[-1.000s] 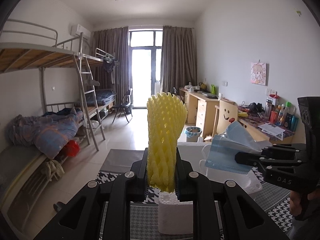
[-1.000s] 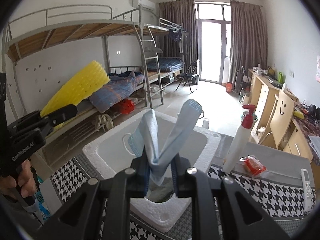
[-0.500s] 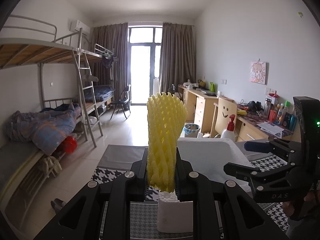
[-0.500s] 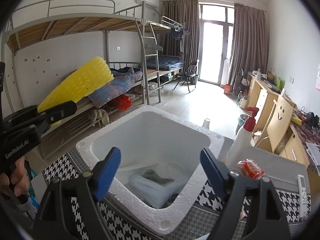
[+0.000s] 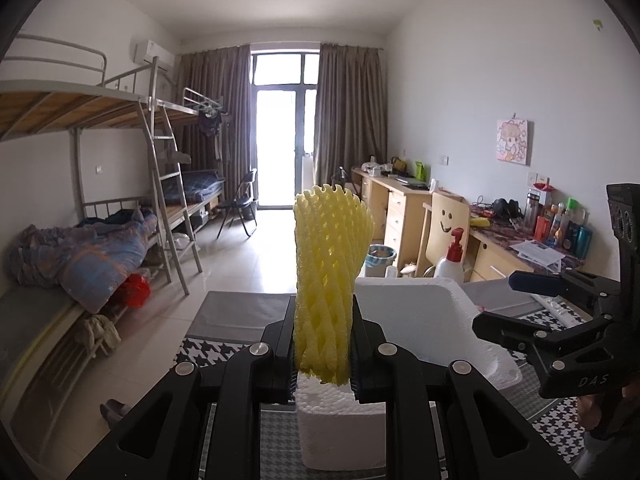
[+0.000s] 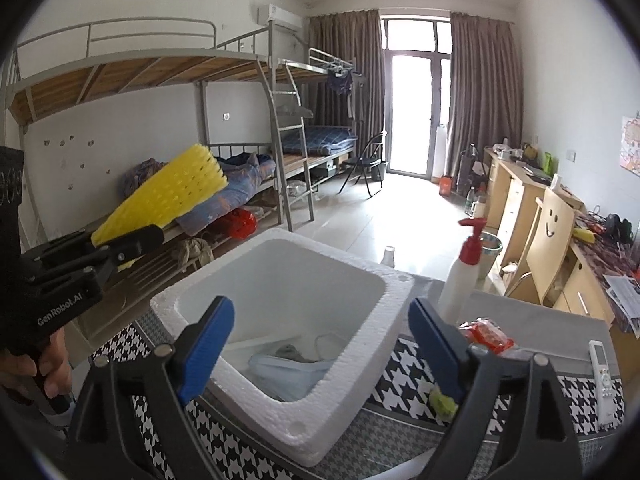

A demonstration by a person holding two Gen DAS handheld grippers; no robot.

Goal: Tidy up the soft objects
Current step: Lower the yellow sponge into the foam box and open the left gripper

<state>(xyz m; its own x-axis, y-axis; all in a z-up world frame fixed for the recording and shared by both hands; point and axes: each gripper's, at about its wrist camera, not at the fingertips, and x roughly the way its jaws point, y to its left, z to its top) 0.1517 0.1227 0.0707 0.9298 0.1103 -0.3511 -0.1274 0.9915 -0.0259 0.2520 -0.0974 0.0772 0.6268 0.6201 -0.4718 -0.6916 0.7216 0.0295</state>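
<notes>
My left gripper (image 5: 322,352) is shut on a yellow foam net sleeve (image 5: 328,272) that stands upright between its jaws; the sleeve also shows in the right wrist view (image 6: 164,196), left of the box. A white foam box (image 6: 372,352) sits on the houndstooth table cloth (image 6: 404,368). A blue face mask (image 6: 288,368) lies inside it on the bottom with other soft items. My right gripper (image 6: 316,340) is open and empty above the box's near rim; it also shows in the left wrist view (image 5: 516,304), right of the box (image 5: 420,312).
A white pump bottle with a red top (image 6: 460,280) stands right of the box. A red packet (image 6: 488,332), a small green item (image 6: 442,400) and a white remote (image 6: 602,384) lie on the table to the right. Bunk beds (image 6: 200,120) stand left, desks (image 6: 532,208) right.
My right gripper opened and let go of the blue mask, which dropped into the foam box. The right gripper then drew back a little. The left gripper still holds the yellow sleeve.
</notes>
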